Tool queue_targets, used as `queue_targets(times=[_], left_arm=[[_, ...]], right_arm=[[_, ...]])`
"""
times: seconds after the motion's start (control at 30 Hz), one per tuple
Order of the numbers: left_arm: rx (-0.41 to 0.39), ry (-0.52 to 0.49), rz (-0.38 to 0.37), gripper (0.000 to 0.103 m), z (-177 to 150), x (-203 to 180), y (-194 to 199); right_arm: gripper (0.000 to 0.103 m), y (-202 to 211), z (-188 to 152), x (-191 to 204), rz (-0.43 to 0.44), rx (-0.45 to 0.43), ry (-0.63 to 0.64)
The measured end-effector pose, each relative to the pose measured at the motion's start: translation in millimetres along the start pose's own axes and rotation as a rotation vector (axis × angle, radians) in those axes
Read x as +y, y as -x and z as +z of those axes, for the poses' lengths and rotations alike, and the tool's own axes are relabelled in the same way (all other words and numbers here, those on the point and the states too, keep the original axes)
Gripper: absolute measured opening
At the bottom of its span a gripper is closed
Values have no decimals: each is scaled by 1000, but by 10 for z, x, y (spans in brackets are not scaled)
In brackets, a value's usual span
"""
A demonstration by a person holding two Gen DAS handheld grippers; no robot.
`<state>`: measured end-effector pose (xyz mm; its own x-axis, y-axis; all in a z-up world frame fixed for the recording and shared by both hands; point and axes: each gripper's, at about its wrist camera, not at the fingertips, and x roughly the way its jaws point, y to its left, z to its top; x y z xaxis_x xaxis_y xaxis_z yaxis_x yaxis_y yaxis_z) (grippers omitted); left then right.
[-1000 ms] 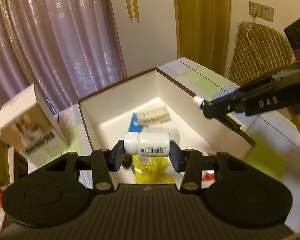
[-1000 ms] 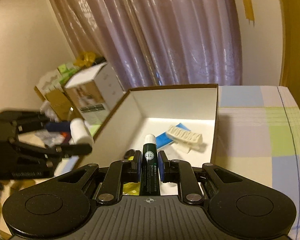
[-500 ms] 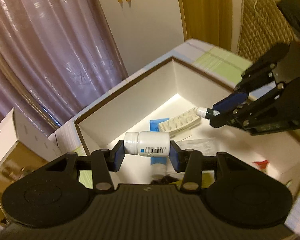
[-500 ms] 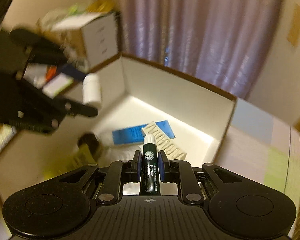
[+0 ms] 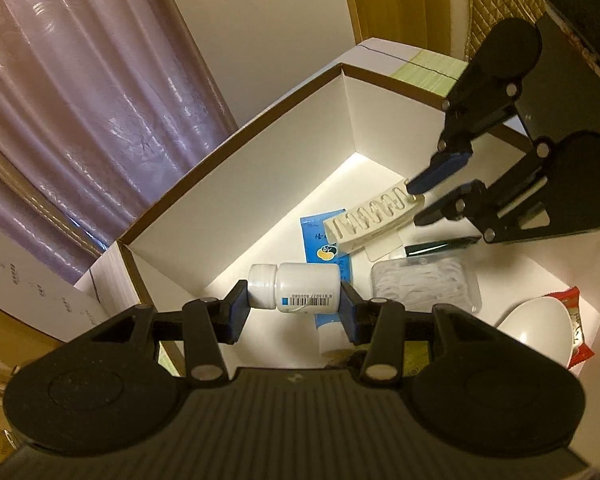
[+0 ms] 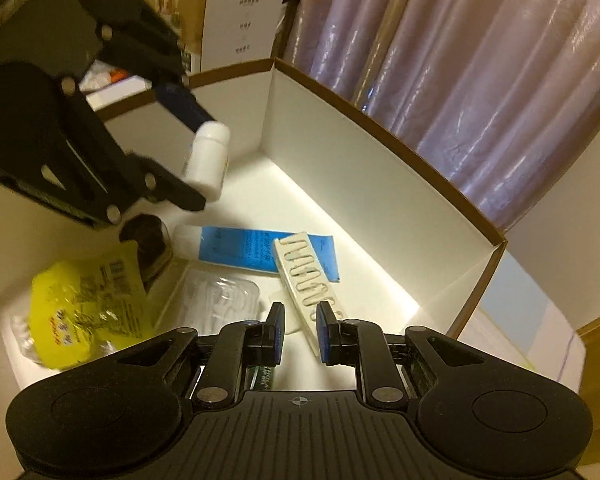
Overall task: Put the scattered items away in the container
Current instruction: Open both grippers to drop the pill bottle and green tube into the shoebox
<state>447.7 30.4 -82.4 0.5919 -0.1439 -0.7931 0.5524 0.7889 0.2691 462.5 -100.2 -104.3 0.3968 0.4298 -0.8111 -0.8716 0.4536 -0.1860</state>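
Mauve curtains [image 6: 480, 92] hang behind the white box [image 5: 284, 168] on your worktop. Your left gripper [image 5: 294, 306] is clenched on a white pill bottle [image 5: 300, 288], held sideways over the box floor. Your right gripper [image 6: 298, 328] is released, pads apart with nothing between them; a dark green tube [image 5: 440, 247] lies on the box floor just under it, beside the ridged white tray [image 6: 306, 276] and the blue packet [image 6: 240, 250].
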Motion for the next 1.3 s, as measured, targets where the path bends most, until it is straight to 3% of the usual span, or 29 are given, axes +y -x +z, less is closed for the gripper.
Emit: queue_targets(times=[0.5,0.87,0.9,0.93,0.97,1.0,1.03,1.3], left_arm=[[16,-28,9,42,31,-37,-117],[31,-38,71,42,111,78,-242],[22,-42,89,42,121,88,-239],[16,-43,103,45,130,102,-231],[14,-40,110,49,140,119,-226],[12,-33,114,51,145,136,-215],[10,-26,119,56,148,149,-205],[-1,9,134,67,121,170,-81]], right_arm=[[21,37,19,-58,-4,-22,-37],[21,44,-3,-123,-9,-45,-74],[29,47,-6,-123,-6,-46,-75],[46,55,-9,-121,-2,-48,-77],[92,82,-9,-106,-12,-63,-80],[103,153,-16,-72,-31,-119,-72],[103,221,-19,-42,-38,-169,-64],[103,348,25,89,-20,-159,-79]])
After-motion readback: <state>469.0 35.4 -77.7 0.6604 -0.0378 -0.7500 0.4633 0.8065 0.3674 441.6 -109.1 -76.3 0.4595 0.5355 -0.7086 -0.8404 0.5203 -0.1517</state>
